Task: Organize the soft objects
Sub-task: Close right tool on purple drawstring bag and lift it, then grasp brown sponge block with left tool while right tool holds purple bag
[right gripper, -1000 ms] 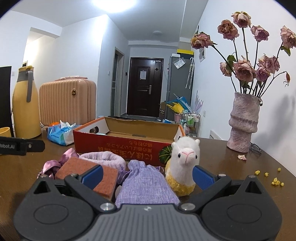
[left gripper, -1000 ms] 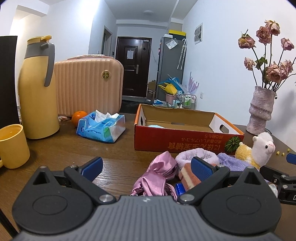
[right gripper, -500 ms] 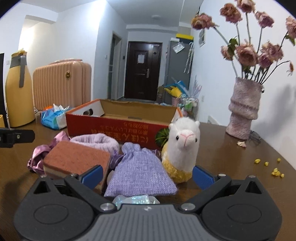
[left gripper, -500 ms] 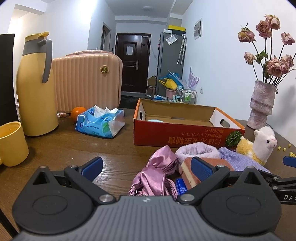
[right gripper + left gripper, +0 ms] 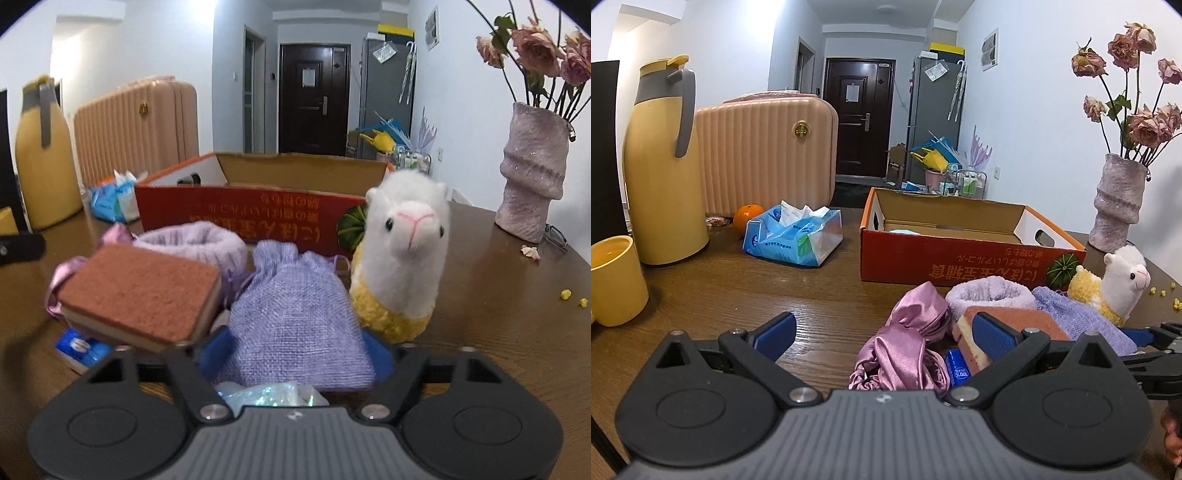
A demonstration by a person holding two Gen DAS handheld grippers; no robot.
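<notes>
Two blue pads of the right tool [image 5: 293, 356] have just been closing around the lilac pouch's [image 5: 291, 314] near end on the counter [image 5: 517, 332]; a shallow pinch could slip. Left tool [image 5: 882, 332] gapes empty.

Bystanders on a dark wooden table [image 5: 713, 295]

At the left edge sits a yellow ceramic mug [image 5: 615, 280], and behind it a tall yellow thermos jug with a grey handle [image 5: 663, 166] stands upright. Just beside the jug is a ribbed peach-pink hard-shell suitcase [image 5: 768, 155], with a small orange fruit [image 5: 746, 218] at its foot, near a blue plastic pack of tissues [image 5: 794, 236] — white sheets poke out of its top. On the right, a lumpy mauve ceramic vase [image 5: 532, 177] holds dried pink roses [image 5: 1134, 66]; yellow crumbs [image 5: 572, 297] lie scattered on the wood — well apart from the vase.
</notes>
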